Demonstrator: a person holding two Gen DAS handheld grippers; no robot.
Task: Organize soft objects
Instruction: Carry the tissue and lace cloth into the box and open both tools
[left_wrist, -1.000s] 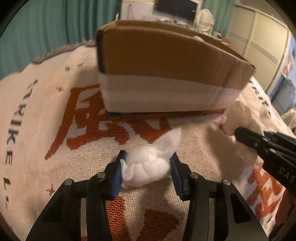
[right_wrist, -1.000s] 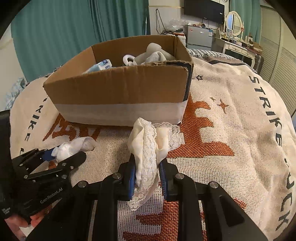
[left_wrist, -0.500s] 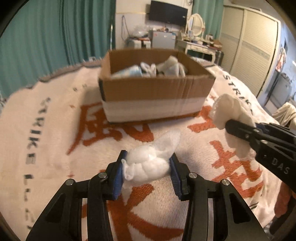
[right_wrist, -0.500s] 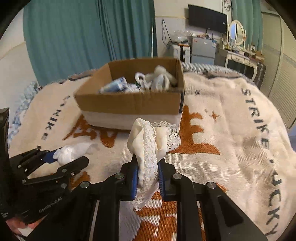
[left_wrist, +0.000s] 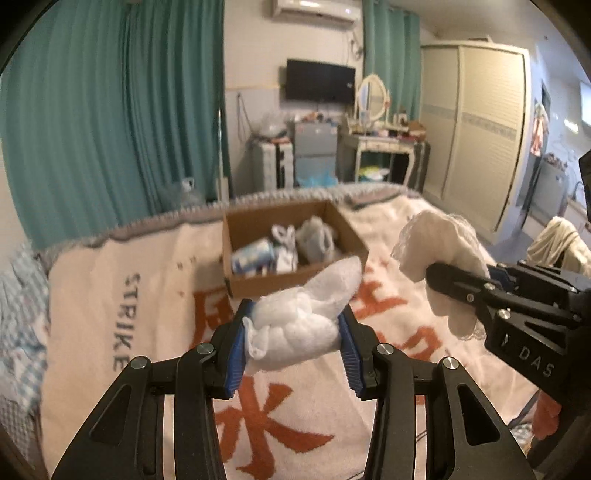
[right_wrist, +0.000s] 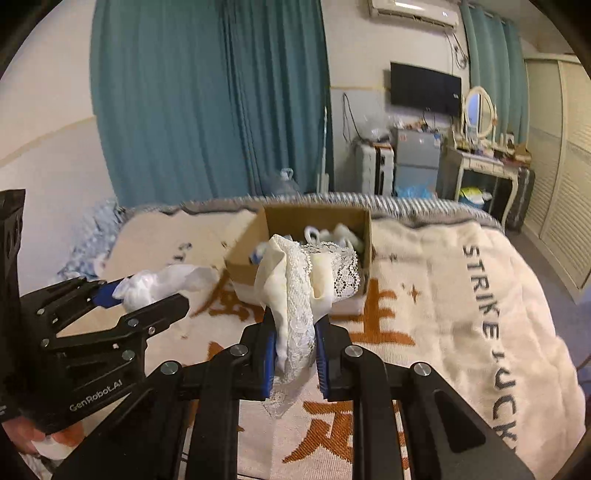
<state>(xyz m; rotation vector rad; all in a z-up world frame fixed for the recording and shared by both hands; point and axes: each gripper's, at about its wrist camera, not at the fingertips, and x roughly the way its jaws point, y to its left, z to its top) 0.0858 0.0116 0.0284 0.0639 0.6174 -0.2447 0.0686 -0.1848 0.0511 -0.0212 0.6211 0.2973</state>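
My left gripper is shut on a white fluffy sock and holds it well above the blanket. It also shows in the right wrist view at the left. My right gripper is shut on a cream lace-trimmed cloth, which also shows in the left wrist view at the right. An open cardboard box with several soft items inside sits on the blanket ahead of both grippers, seen too in the right wrist view.
A cream blanket with orange characters and dark lettering covers the bed. Teal curtains, a dresser, a small fridge and a wardrobe stand beyond the bed's far edge. Checked bedding lies at the left.
Both grippers have risen and drawn back from the box with their cloths held. The box now looks smaller and farther, and its inside shows.
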